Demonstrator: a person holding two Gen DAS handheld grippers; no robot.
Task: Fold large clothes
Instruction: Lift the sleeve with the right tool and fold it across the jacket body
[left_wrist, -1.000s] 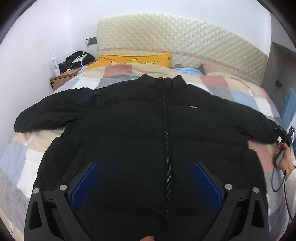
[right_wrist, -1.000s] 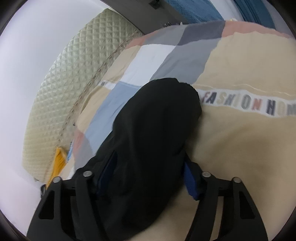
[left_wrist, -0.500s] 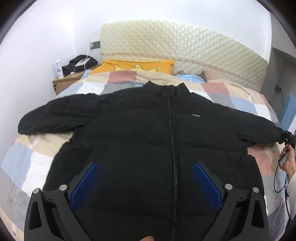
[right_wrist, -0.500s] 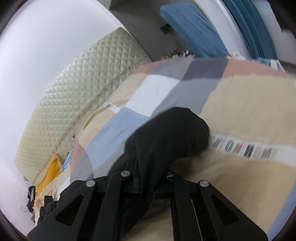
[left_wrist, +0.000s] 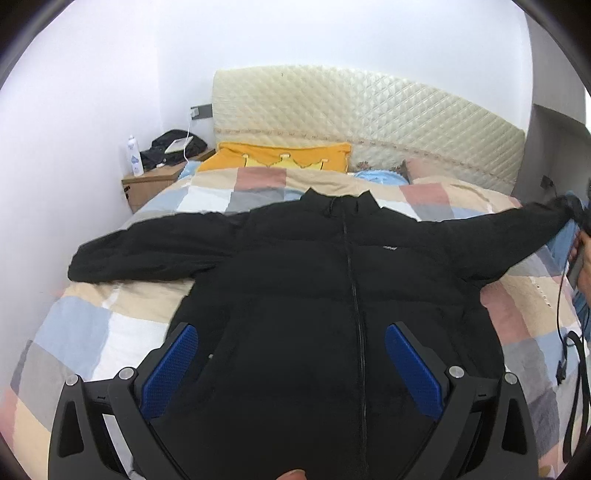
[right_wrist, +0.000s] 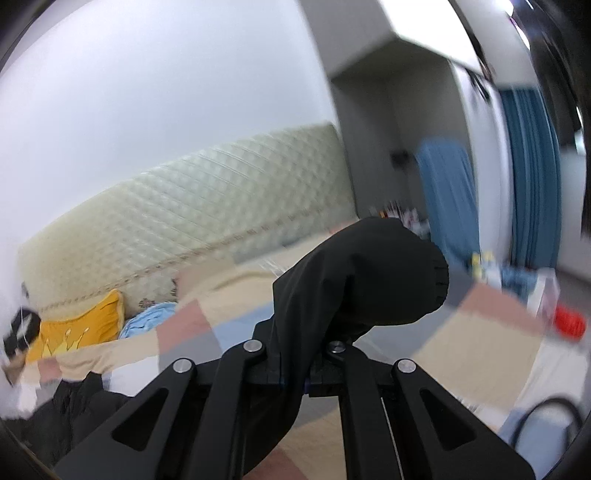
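Right gripper (right_wrist: 295, 373) clenched on the sleeve (right_wrist: 354, 284), lifted over the bed (left_wrist: 110, 332).

The left gripper (left_wrist: 291, 369) is released, its jaws wide above the jacket (left_wrist: 332, 295), which lies front up on the bed with its other sleeve flat. The cuff is thick and smooth, so it may slip out of the narrow pinch, and a quick pull could drag the whole jacket out of place. The small white logo (left_wrist: 389, 248) on the chest is too small to read.
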